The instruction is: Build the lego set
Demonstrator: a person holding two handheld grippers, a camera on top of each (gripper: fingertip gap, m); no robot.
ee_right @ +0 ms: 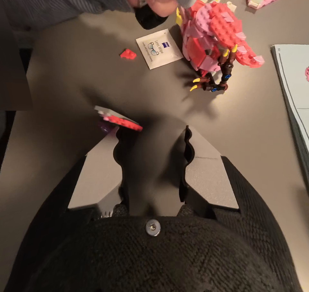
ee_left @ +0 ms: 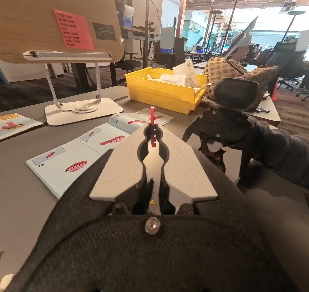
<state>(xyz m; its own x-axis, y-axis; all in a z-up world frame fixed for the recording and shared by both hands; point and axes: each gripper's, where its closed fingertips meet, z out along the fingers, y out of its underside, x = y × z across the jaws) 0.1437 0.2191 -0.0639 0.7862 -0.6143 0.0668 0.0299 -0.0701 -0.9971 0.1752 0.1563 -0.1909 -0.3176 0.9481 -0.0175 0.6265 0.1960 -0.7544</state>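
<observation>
Left tool (ee_left: 153,125): pressed together, pinching a thin red studded plate (ee_left: 152,117) edge-on; the plate stands upright above the open instruction booklet (ee_left: 93,143).

Right tool (ee_right: 153,130): spread wide, holding nothing. A red-and-pink plate assembly (ee_right: 120,120) lies just beside its left fingertip; contact cannot be confirmed.

Risks:
- The narrow edge grip may let the plate pivot or slip.
- The spread tool may knock the nearby assembly or the pink-red brick model (ee_right: 215,40).

Surface: grey counter (ee_right: 250,133), carrying a loose red piece (ee_right: 128,53), a white wipe sachet (ee_right: 158,49), a yellow bin (ee_left: 165,90) and a book stand (ee_left: 80,112). Room: open-plan office.
</observation>
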